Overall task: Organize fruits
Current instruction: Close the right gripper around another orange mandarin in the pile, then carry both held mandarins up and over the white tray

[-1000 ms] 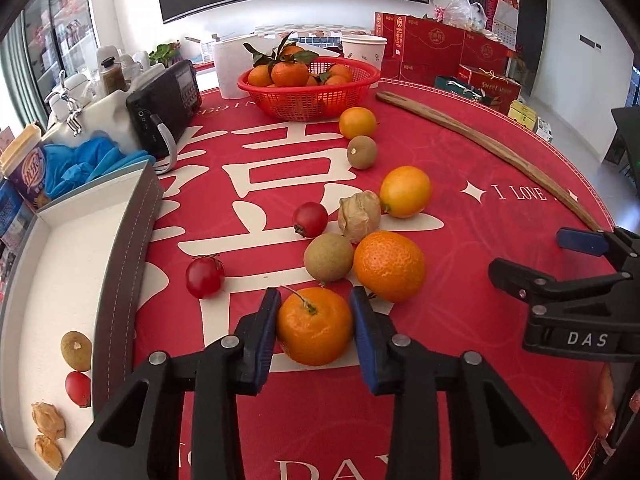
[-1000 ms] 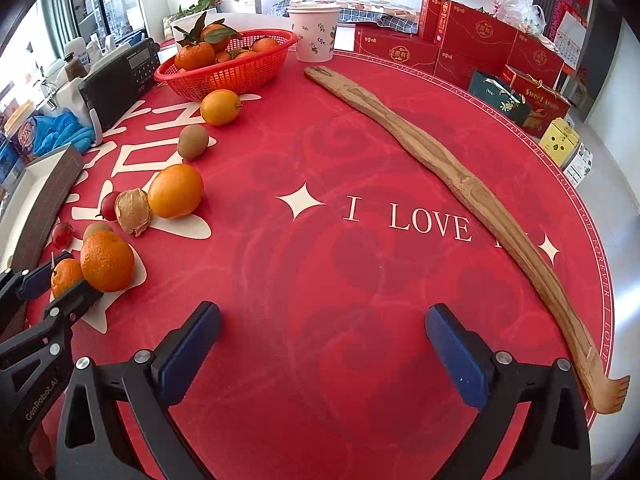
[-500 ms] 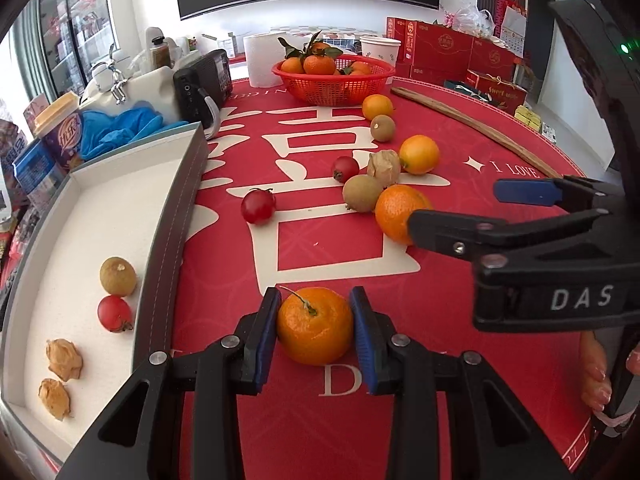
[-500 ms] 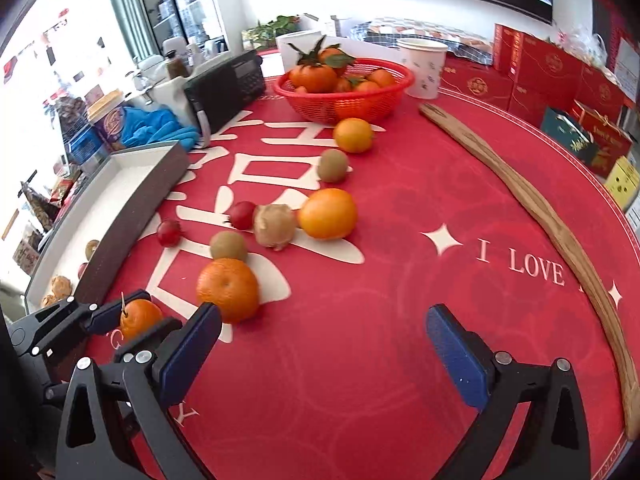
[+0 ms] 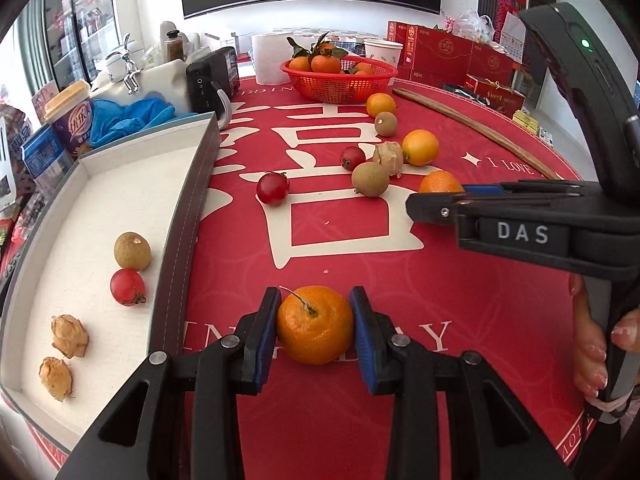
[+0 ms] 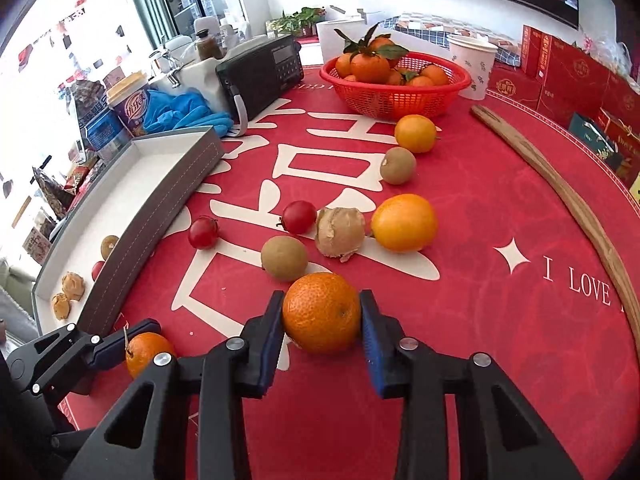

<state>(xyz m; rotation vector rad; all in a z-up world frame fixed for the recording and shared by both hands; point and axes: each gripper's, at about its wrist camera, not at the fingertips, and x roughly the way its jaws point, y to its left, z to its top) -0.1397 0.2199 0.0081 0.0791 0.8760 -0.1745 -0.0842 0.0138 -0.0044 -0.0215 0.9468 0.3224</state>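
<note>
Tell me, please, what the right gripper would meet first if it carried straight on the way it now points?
Probably the brown round longan-like fruit, which lies just beyond the large orange mandarin between the fingers of the right gripper. The beige wrinkled husk fruit sits close behind it; depth is hard to judge.

- The counter [image 6: 480, 208] wears a red printed cloth, smooth with a soft sheen.
- The tray [image 5: 188, 216] has grey leather-look walls with stitched seams and a matt white lining.
- The basket [image 6: 400, 92] is glossy red plastic mesh.
- The stick [image 6: 576, 196] is bare wood, grainy and dull.
- The tomatoes [image 6: 298, 217] shine smooth; the kiwis [image 6: 284, 258] look matt and fuzzy.
- The oranges [image 6: 322, 312] have pimpled, lightly glossy peel.
- The fingers [image 5: 264, 336] are matt black plastic with blue rubbery pads and silver metal rivets.
- The cup [image 6: 472, 64] is matt white paper.
- The gloves [image 6: 184, 110] are crumpled blue rubber.
</note>
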